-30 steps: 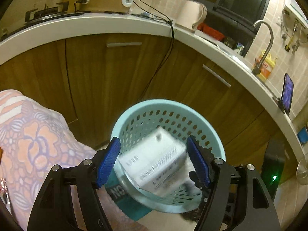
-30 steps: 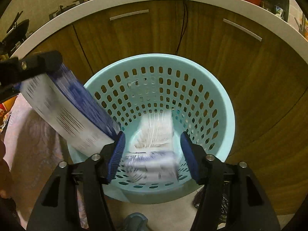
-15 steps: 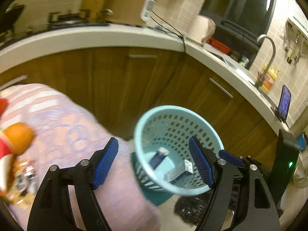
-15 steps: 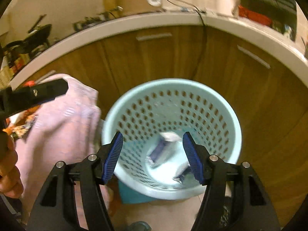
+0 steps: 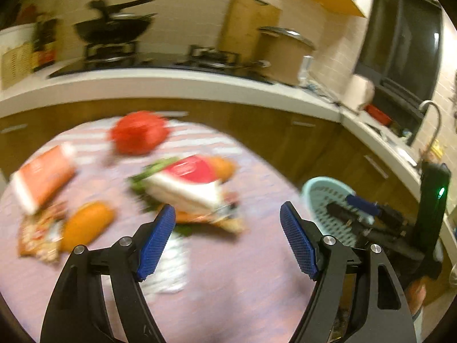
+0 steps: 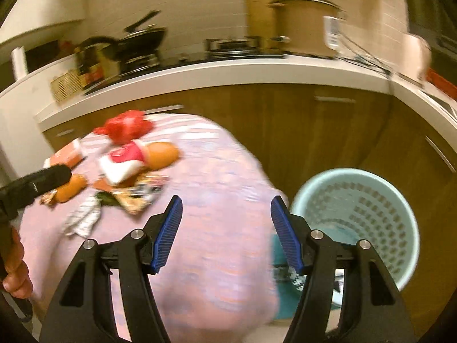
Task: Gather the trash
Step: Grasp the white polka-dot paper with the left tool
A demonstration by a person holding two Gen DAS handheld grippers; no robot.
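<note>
My left hand-held gripper is spread wide with nothing between its blue pads, hovering over the pink patterned cloth of the round tabletop. Just ahead of it lies the blurred heap of trash: a white-and-red wedge-shaped packet on top of crumpled printed wrappers, with an orange oblong roll to the left, an orange-and-white carton beyond that, and a crumpled red plastic bag farthest back. My right hand-held gripper is likewise released and empty above the cloth, with the same heap well ahead and to its left. The pale blue perforated plastic basket stands on the floor just right of this gripper, beside the tabletop, in front of the brown wooden cabinets.
</note>
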